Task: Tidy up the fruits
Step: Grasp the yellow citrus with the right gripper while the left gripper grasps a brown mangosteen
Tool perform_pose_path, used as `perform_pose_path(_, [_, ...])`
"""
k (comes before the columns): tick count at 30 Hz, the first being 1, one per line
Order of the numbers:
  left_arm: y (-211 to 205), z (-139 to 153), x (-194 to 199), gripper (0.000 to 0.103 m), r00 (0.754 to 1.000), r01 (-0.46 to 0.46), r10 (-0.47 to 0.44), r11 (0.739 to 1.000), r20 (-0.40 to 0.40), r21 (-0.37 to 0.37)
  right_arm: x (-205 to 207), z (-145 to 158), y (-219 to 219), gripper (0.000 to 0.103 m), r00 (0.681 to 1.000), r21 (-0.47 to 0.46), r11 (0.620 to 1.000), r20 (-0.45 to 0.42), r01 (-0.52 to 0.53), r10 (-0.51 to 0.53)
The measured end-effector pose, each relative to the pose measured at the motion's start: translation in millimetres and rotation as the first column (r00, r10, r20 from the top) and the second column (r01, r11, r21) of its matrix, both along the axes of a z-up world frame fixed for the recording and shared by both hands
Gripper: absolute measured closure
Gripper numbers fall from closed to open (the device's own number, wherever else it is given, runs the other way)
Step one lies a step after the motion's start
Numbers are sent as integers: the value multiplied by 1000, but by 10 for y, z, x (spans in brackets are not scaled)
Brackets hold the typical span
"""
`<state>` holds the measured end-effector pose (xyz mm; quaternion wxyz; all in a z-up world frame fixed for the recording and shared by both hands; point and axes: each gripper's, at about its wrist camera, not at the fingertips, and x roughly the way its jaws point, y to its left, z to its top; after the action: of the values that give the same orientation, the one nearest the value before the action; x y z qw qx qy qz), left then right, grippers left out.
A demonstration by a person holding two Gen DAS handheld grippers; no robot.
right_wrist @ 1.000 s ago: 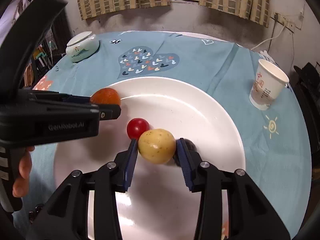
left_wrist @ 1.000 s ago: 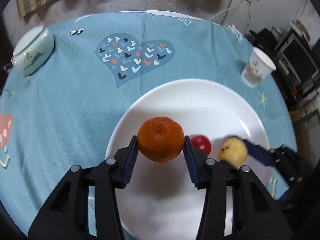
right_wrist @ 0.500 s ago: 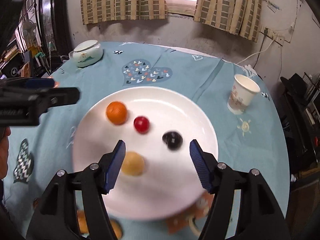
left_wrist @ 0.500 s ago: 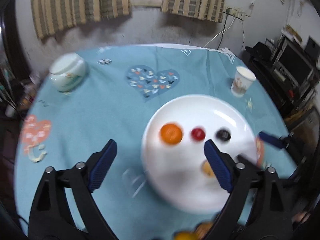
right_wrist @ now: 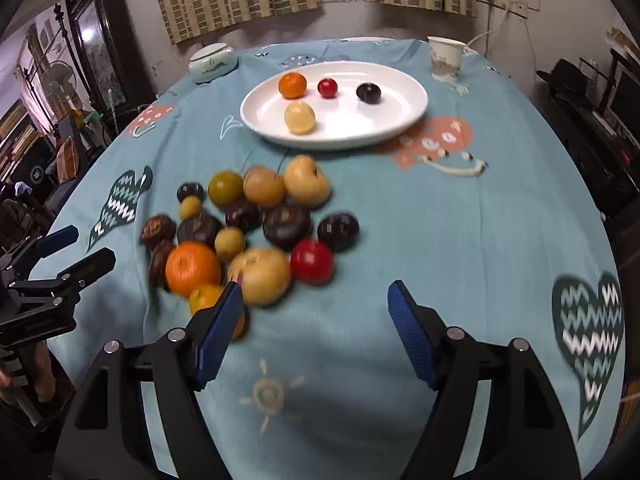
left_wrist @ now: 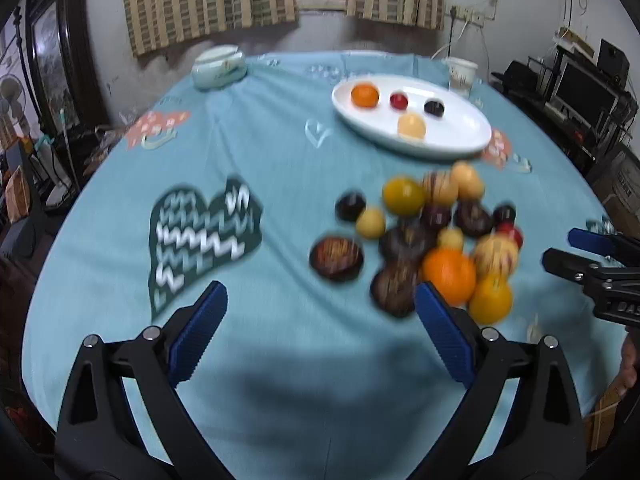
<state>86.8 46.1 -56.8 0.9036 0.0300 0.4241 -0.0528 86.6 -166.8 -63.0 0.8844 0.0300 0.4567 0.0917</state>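
White oval plate point(right_wrist: 404, 120) sits at 12 o'clock on the blue tablecloth point(right_wrist: 460, 240), holding four fruits apart from one another: a tangerine point(right_wrist: 292, 85), a red cherry tomato point(right_wrist: 327, 88) and a dark plum point(right_wrist: 368, 92) in a row along the far side, a pale yellow fruit point(right_wrist: 299, 117) nearer. Loose fruit pile point(right_wrist: 248, 228) lies on the cloth between plate and tongs, mixed dark, yellow, orange and red pieces, touching. Right gripper point(right_wrist: 316, 330) jaws have just been opening, now wide, nothing between them. Left gripper point(left_wrist: 320, 332) likewise has just been opening, wide and empty. Paper cup point(right_wrist: 445, 58) at 1 o'clock beyond the plate; lidded ceramic jar point(right_wrist: 212, 62) at 11 o'clock.
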Motion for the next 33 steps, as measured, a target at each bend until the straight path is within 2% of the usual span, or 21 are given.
perform_pose_path(4, [90,-36,-50,6,1000,-21,21,1000,-15,-10,-105,23,60,27,1000,-29,999,4,-18,19])
perform_pose_path(9, [139,9,-132,7,1000,-29,29,999,8,-24,-194,41,104,27,999,-21,999,11,-33,34])
perform_pose_path(12, [159,34,-139,6,1000,-27,27,999,11,-23,-242,12,201,27,998,-11,998,1,-65,65])
perform_pose_path(15, [157,43,-156,6,1000,-22,22,1000,13,-22,-282,-40,364,28,989,32,989,3,-146,146])
perform_pose_path(18, [143,44,-178,6,1000,-9,9,1000,15,-20,-249,-117,492,42,983,30,983,-13,-183,183])
perform_pose_path(19, [140,44,-184,6,1000,-2,3,1000,16,-22,-229,-141,518,44,982,28,982,-15,-187,188])
perform_pose_path(23, [108,43,-182,6,1000,14,-14,1000,14,-24,-44,-299,608,64,979,37,980,-51,-198,200])
perform_pose_path(28, [14,37,-179,6,999,47,-47,999,18,-1,-11,-304,581,65,983,55,982,-26,-182,183])
perform_pose_path(33, [-122,17,-152,8,995,103,-103,995,16,4,-176,-190,421,65,990,-2,990,-18,-140,140])
